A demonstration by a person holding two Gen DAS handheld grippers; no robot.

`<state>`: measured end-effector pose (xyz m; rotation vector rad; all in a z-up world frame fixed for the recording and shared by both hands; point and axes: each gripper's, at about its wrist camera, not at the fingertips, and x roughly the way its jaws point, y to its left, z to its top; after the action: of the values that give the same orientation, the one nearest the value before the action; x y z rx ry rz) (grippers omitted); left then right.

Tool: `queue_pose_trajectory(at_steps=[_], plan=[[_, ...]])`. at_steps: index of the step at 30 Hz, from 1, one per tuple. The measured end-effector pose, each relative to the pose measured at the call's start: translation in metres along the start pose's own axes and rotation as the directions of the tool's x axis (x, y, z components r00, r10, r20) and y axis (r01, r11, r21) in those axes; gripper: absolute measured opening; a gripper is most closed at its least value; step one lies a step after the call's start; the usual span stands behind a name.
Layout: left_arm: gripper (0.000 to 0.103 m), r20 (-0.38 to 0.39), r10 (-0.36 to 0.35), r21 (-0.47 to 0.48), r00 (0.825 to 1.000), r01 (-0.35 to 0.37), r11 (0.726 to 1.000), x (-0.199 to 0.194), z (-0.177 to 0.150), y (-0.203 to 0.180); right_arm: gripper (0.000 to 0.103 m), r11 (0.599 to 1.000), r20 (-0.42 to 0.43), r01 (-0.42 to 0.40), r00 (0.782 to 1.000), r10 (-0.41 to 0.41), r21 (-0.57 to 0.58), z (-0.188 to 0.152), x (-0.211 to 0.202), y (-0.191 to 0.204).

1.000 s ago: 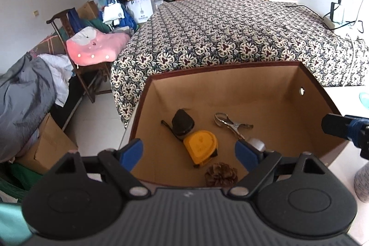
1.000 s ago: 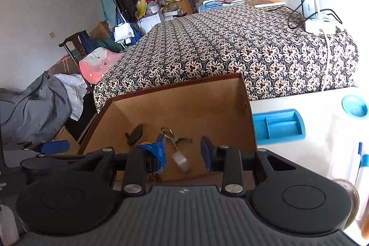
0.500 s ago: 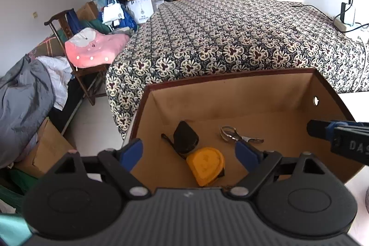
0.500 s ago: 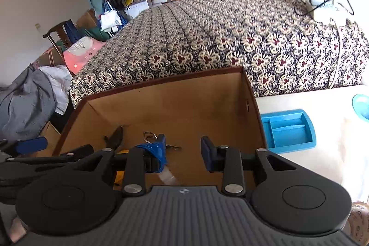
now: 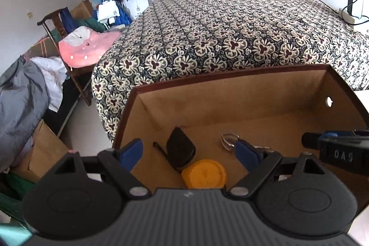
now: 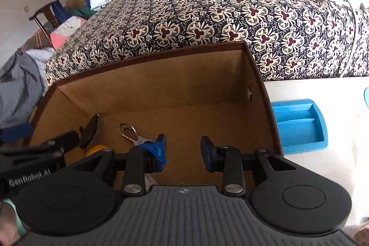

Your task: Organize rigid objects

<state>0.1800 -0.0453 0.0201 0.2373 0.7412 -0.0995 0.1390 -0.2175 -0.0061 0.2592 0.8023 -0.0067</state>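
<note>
An open cardboard box [image 5: 230, 93] stands on the white table, also in the right wrist view [image 6: 161, 87]. On its floor lie a yellow tape measure [image 5: 204, 174], a black object [image 5: 181, 150] and a metal clip [image 5: 228, 141]; the clip [image 6: 129, 131] and black object [image 6: 88, 130] show in the right wrist view too. My left gripper [image 5: 188, 152] is open and empty over the box's near edge. My right gripper [image 6: 183, 151] is open and empty above the box floor. Each gripper shows in the other's view.
A blue plastic tray [image 6: 299, 126] lies on the white table [image 6: 334, 107] right of the box. A bed with a flowered cover [image 5: 230, 38] stands behind the box. A chair [image 5: 60, 24] with clothes is at the left.
A small light object that was between my right gripper's fingers is gone from them. Both grippers have moved forward and lower over the box. The pine cone has left the left view.
</note>
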Motion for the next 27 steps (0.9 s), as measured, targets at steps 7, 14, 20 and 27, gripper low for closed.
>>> queue_pose_trajectory(at_steps=[7, 14, 20, 27], plan=[[0.089, -0.011, -0.013, -0.003, 1.0, 0.013, 1.0, 0.02, 0.0, -0.001, 0.016, 1.0, -0.02, -0.015, 1.0, 0.015, 0.004, 0.003, 0.005, -0.006], [0.089, -0.024, -0.023, -0.01, 0.999, 0.022, 1.0, 0.031, -0.006, -0.003, 0.014, 1.0, -0.015, -0.009, 1.0, 0.009, -0.003, 0.0, 0.004, -0.007], [0.089, -0.027, -0.029, -0.03, 0.999, 0.028, 0.999, 0.033, -0.005, 0.0, 0.014, 1.0, -0.009, -0.008, 1.0, 0.008, 0.002, 0.002, 0.006, -0.006], [0.089, -0.018, -0.044, -0.027, 0.999, 0.044, 0.999, 0.035, -0.004, 0.0, 0.014, 1.0, -0.014, -0.006, 1.0, 0.006, -0.011, 0.002, 0.008, -0.005]])
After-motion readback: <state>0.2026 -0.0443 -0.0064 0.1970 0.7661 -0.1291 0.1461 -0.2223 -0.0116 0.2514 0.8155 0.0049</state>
